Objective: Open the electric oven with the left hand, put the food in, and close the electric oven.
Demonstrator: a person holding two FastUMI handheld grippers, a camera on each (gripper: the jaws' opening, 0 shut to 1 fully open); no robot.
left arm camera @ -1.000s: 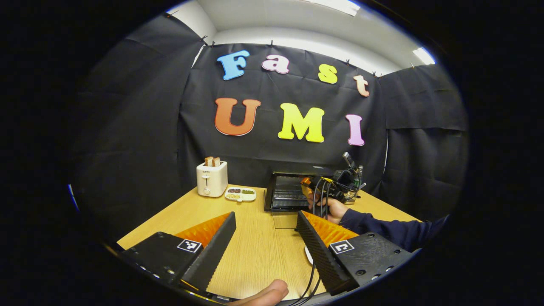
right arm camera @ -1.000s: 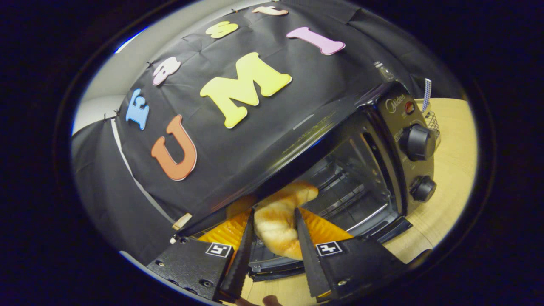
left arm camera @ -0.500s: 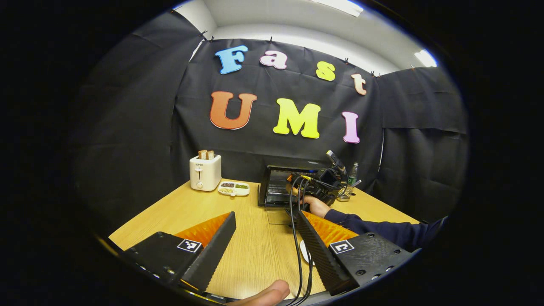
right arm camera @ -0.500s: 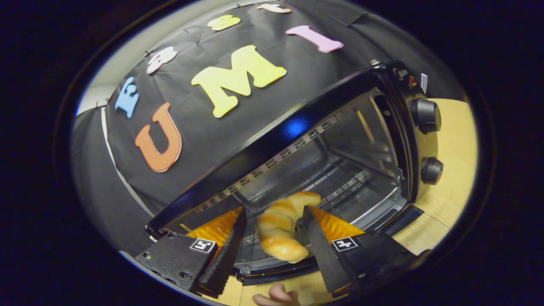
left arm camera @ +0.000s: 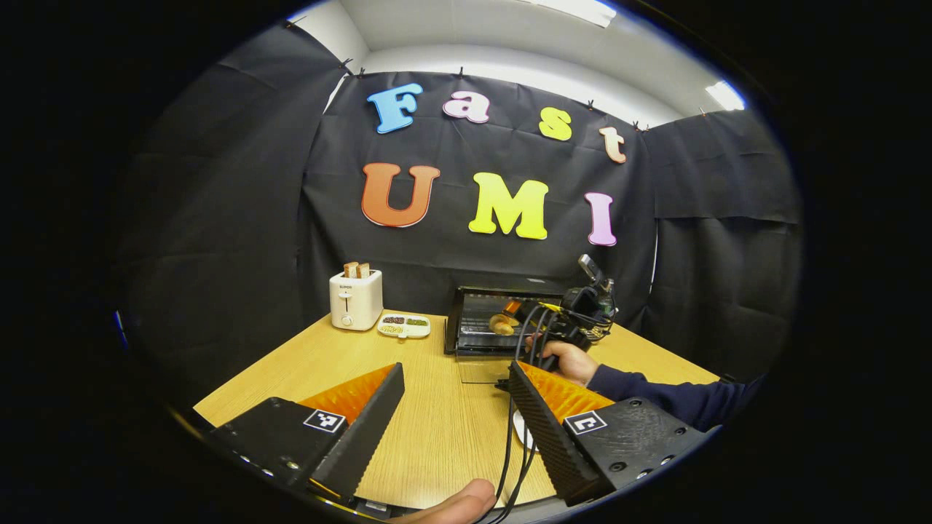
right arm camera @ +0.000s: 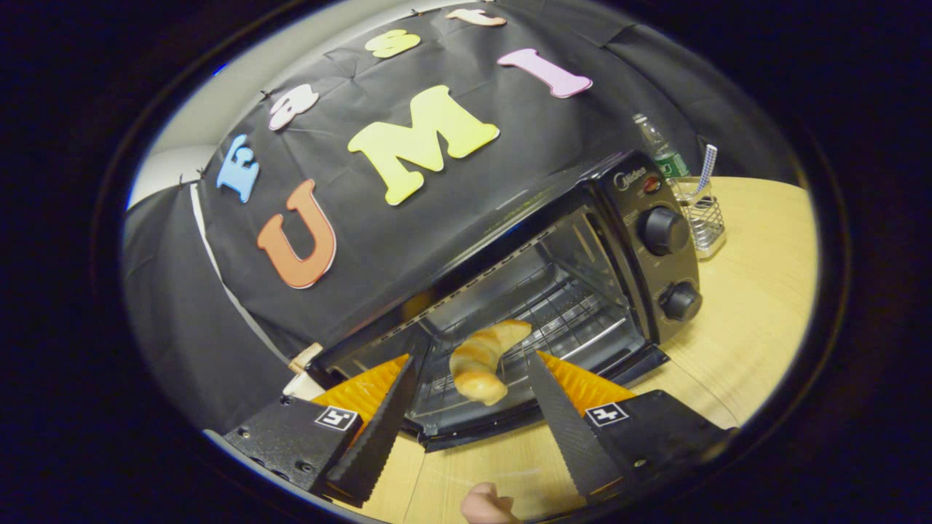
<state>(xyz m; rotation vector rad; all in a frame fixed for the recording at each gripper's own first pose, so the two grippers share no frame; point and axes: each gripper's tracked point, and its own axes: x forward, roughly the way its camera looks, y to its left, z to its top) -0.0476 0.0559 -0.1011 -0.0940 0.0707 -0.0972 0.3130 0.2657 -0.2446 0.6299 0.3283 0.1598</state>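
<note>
a croissant point(right arm camera: 482, 359) lies on the wire rack inside the open electric oven point(right arm camera: 582, 276), its glass door point(left arm camera: 483, 371) folded down toward the wooden surface point(left arm camera: 437, 422). the right tongs point(right arm camera: 466, 407) sit just in front of the oven mouth, released, fingers spread to either side of the pastry and touching nothing. in the left gripper view, the left tongs point(left arm camera: 455, 415) hover low over the near edge of the surface, likewise spread wide and empty, well back from the oven point(left arm camera: 495, 324), where a hand point(left arm camera: 571, 360) in a dark sleeve holds the other gripper. a white toaster point(left arm camera: 355, 298) with bread in its slots and a small snack tray point(left arm camera: 404, 325) stand to the oven's left; a bottle point(right arm camera: 659, 149) and a wire holder point(right arm camera: 703, 222) stand beside its knobs.
</note>
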